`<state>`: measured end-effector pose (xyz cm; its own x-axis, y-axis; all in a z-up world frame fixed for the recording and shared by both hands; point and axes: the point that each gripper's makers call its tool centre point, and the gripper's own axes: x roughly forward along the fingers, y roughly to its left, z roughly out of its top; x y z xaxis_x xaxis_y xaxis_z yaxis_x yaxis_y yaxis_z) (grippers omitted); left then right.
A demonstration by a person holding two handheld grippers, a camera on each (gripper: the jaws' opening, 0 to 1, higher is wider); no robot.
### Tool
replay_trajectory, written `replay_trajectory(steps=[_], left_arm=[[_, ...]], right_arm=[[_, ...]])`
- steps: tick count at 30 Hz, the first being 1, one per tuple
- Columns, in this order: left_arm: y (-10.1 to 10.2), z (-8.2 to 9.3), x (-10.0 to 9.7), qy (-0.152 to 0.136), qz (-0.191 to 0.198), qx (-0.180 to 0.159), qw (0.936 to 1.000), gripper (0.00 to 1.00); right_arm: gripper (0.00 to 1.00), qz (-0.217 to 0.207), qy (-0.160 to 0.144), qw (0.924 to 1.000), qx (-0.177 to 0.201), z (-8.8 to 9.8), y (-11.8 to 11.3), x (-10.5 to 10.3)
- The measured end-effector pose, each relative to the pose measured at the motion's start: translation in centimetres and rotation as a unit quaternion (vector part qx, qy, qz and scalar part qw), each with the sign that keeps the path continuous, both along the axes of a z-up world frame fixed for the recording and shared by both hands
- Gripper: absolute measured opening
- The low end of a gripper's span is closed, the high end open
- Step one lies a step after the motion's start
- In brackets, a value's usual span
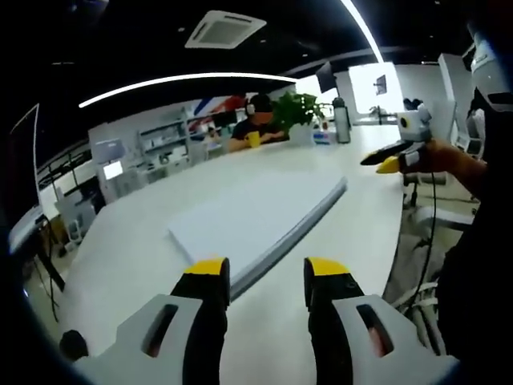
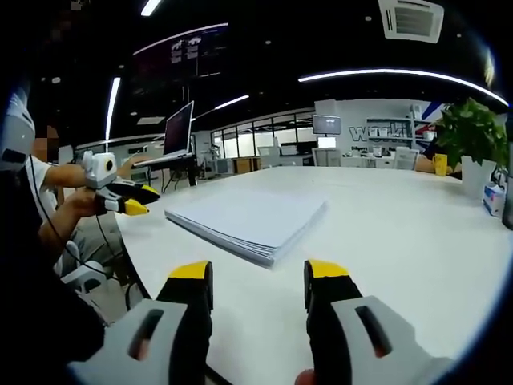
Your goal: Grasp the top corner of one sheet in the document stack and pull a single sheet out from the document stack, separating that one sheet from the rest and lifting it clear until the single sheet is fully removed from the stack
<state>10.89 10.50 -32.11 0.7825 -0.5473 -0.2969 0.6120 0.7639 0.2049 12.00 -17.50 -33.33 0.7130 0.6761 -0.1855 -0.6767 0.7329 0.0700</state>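
Now the document stack lies flat on the white table, untouched, ahead of both grippers. Left gripper and right gripper each hold their jaws apart, empty. Right gripper view alone shows an open laptop beyond the table's edge.

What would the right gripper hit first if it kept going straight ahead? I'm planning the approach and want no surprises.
Probably the document stack. The right gripper has its fingers open over bare white table, and the stack's near corner lies directly ahead between them. Depth is unclear, so it may pass just above the top sheet.
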Motion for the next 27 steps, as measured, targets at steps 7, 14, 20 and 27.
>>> replay_trajectory(steps=[7,14,20,27], left_arm=[[-0.3,-0.1,0.7,-0.007,-0.018,0.036,0.9992,0.35],[-0.8,0.7,1.6,-0.016,-0.034,0.051,0.998,0.33],[-1.1,0.5,2.2,-0.017,-0.05,0.083,0.9951,0.33],[-1.3,-0.6,2.7,-0.007,-0.067,0.111,0.9916,0.33]], right_arm=[[0.46,-0.004,0.0,1.0,0.0,0.0,0.0,0.2],[0.44,-0.002,-0.001,1.0,-0.002,0.0,0.1,0.1],[0.44,-0.001,-0.004,1.0,-0.004,0.0,0.3,0.2],[0.43,-0.001,0.0,1.0,-0.007,-0.3,0.2,0.3]])
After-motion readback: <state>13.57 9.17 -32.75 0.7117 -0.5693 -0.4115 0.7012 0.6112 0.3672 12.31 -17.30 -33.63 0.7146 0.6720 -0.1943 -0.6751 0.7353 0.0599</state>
